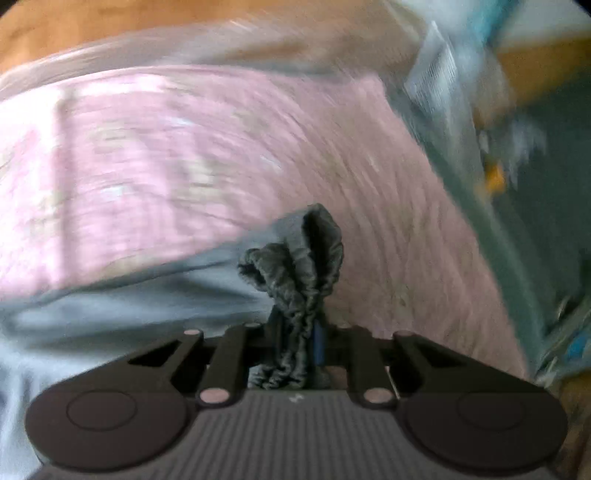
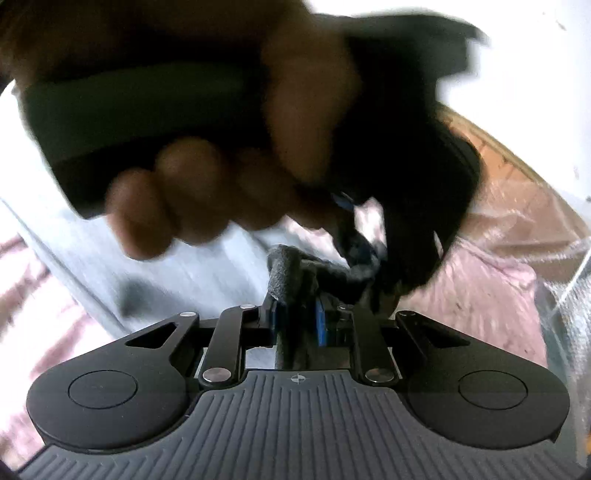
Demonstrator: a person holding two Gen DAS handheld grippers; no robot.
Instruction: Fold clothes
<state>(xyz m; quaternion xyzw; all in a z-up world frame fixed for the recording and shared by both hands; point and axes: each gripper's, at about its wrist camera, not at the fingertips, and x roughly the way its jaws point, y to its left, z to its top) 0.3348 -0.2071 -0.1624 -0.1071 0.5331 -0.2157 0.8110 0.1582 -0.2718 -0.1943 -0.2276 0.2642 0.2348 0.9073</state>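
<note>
A grey garment (image 1: pixel 110 306) lies blurred over a pink bedspread (image 1: pixel 221 147). My left gripper (image 1: pixel 295 332) is shut on a bunched, gathered grey edge of the garment (image 1: pixel 306 258), which sticks up between the fingers. My right gripper (image 2: pixel 295 317) is shut on another dark grey fold of the garment (image 2: pixel 288 273). Just ahead of it in the right wrist view, the person's hand (image 2: pixel 207 184) holds the other gripper's dark body (image 2: pixel 406 147) close by, its blue-padded tips on the same cloth. The pale grey cloth (image 2: pixel 184 266) spreads to the left.
The pink bedspread (image 2: pixel 480 295) lies under everything. A wooden surface (image 1: pixel 110 26) runs along the far side. Clear plastic wrapping (image 1: pixel 436 74) and a teal-green surface (image 1: pixel 546 221) lie at the right. Brown wood (image 2: pixel 509 177) and plastic show at the right in the right wrist view.
</note>
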